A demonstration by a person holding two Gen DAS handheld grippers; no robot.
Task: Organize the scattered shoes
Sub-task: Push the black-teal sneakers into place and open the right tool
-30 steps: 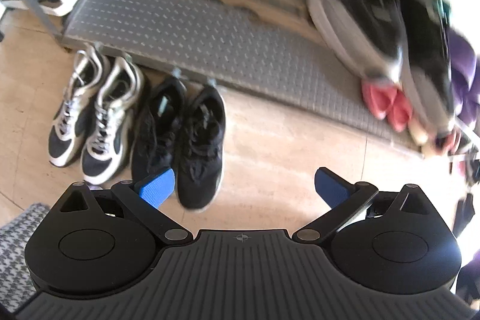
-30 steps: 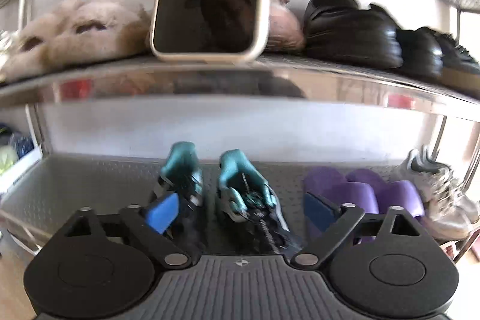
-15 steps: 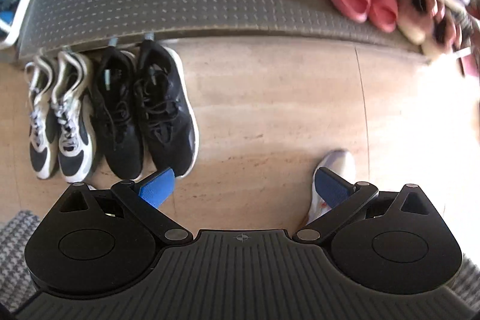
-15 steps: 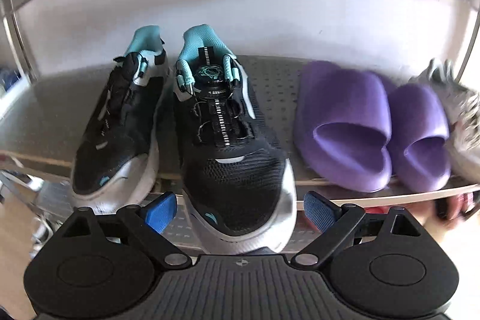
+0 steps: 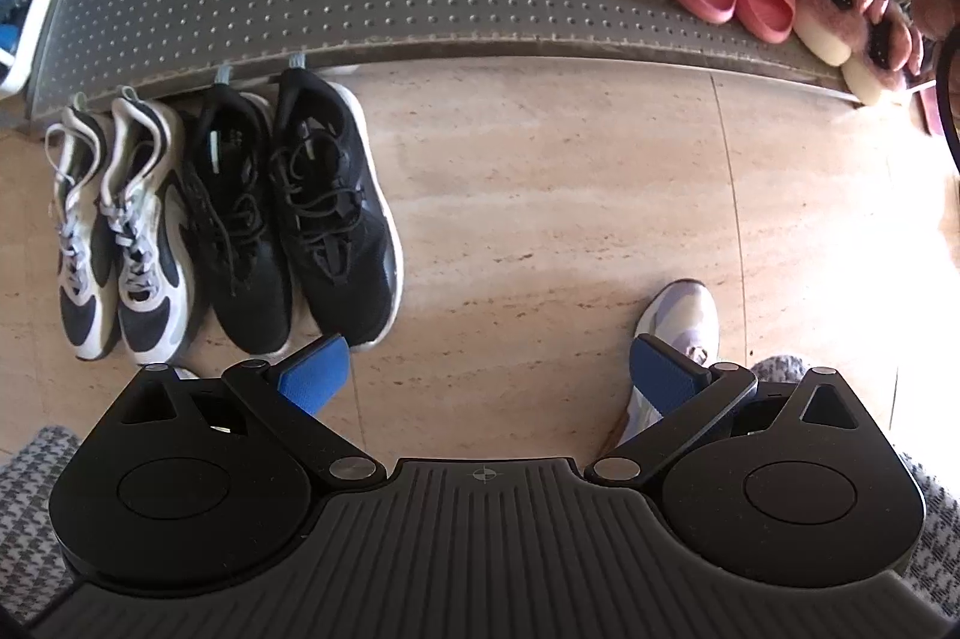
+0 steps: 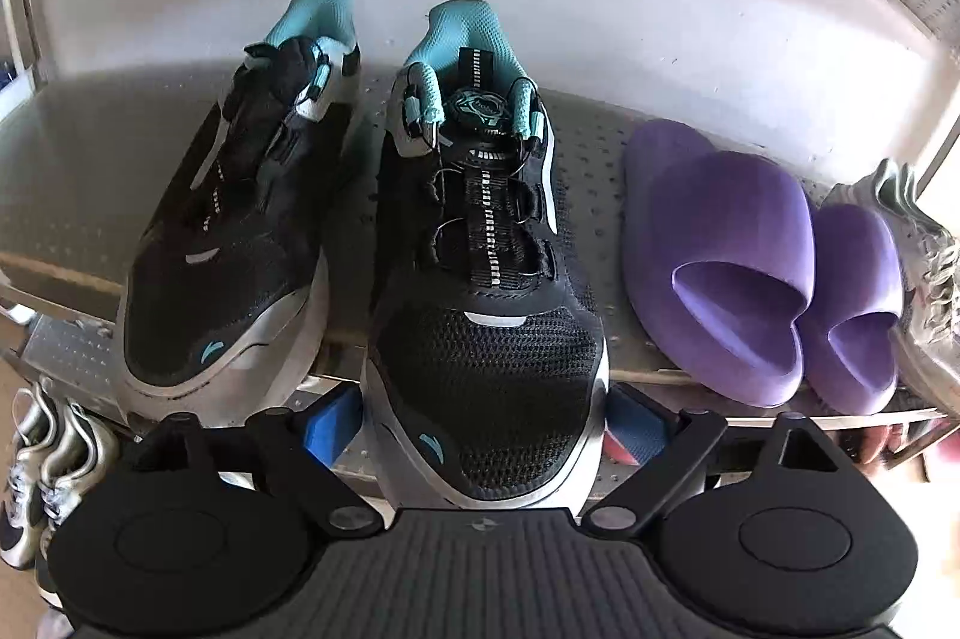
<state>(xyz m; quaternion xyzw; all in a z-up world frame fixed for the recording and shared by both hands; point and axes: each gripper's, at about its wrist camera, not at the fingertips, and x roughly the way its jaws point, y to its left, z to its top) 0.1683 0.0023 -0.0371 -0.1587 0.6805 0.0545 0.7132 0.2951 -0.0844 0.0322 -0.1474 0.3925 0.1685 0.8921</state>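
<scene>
Right wrist view is showing your right gripper (image 6: 486,429) closing its wide jaws around the toe of the black-and-teal sneaker (image 6: 480,291) overhanging the shelf (image 6: 72,195) (pads seemingly not gripping yet), while your empty, spread left gripper (image 5: 486,375) is hovering over two floor pairs (image 5: 228,219) awaiting shelving.

The left gripper (image 5: 486,384) points straight down, jaws wide, nothing between them. The right gripper (image 6: 486,429) tilts downward, its jaws just closing slightly, still wide.
</scene>
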